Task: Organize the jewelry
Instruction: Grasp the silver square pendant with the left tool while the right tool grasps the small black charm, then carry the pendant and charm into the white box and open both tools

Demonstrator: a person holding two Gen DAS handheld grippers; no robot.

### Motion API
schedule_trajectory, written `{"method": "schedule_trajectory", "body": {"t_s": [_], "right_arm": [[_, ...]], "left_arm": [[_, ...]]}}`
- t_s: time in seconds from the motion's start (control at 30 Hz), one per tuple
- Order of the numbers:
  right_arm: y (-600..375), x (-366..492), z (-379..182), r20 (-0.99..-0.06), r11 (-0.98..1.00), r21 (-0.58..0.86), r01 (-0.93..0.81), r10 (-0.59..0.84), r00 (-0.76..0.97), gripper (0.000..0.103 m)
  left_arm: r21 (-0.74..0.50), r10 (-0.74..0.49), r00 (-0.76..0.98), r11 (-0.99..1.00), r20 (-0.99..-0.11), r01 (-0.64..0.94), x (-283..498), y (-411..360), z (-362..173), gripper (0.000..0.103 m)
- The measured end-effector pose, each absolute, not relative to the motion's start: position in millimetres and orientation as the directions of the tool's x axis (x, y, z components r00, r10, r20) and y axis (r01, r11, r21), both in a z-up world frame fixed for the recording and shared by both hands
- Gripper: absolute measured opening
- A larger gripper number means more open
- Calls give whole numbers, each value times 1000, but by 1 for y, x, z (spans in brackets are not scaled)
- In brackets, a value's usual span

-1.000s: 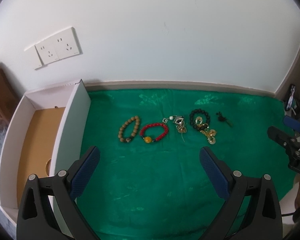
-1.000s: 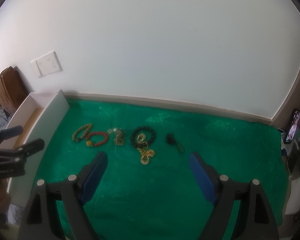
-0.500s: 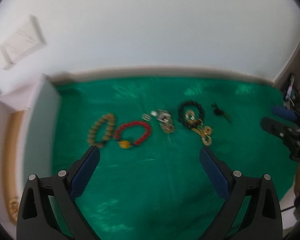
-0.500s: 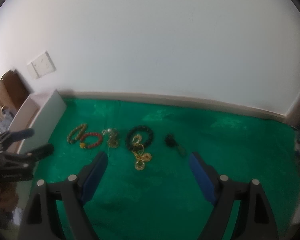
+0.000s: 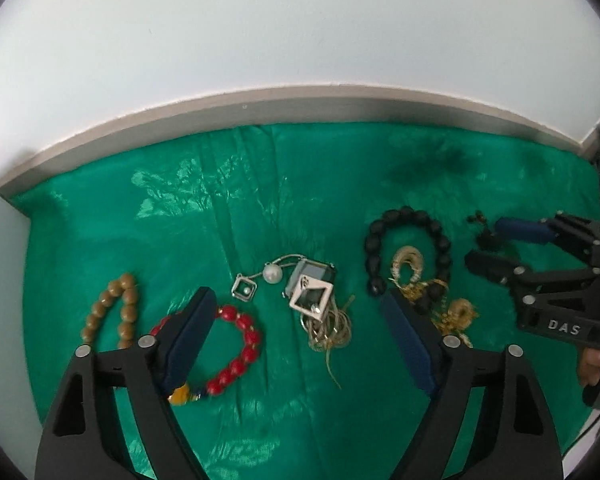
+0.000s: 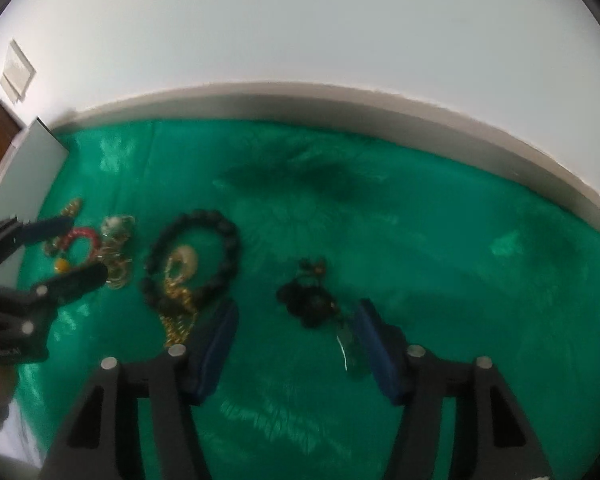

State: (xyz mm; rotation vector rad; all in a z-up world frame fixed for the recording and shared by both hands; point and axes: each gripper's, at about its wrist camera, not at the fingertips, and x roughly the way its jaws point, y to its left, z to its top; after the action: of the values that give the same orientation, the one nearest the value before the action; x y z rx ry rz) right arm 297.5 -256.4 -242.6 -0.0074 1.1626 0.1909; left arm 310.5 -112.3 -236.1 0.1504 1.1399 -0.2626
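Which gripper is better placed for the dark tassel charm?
Right gripper: its open, just-closing jaws flank the tassel charm. Left gripper hovers over the necklace tangle.

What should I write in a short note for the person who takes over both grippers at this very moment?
Left gripper: jaws open, just been closing, over the red bracelet and silver pendants; nothing gripped.
Right gripper: jaws open, just been closing, around the small dark charm; not yet gripped.
Wooden bracelet and black bracelet lie on the green cloth.
Done: nothing picked up.
Left: every piece; white box waits at left.
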Motion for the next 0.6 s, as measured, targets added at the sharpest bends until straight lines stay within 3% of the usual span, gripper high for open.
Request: {"method": "schedule_trajectory", "body": {"t_s": [0.07, 0.1, 0.13, 0.17, 0.3, 0.6], "right_arm": [[-254, 300, -242, -909, 985, 71, -157, 129, 396, 54], [-254, 301, -241, -910, 986, 61, -152, 118, 399, 41], [-255, 303, -240, -912, 988, 56, -145, 110, 395, 18], [-259, 304, -240, -916, 989, 70, -131, 116, 385, 11], [-270, 294, -230, -908, 988, 129, -91, 154, 391, 9], [-285, 250, -153, -835, 953, 280, -120, 303, 459, 9]], "left_arm": [[-23, -131, 368, 959, -921, 284, 314, -113, -244, 67], [1, -116, 389, 958, -914, 288, 313, -115, -243, 56], [-1, -120, 381, 955, -917, 298, 312, -116, -244, 45], [-21, -137, 363, 952, -922, 305, 312, -116, -245, 29], [-42, -160, 381, 953, -910, 299, 307, -114, -238, 20], [-165, -263, 429, 953, -864, 253, 256, -79, -176, 19]]}}
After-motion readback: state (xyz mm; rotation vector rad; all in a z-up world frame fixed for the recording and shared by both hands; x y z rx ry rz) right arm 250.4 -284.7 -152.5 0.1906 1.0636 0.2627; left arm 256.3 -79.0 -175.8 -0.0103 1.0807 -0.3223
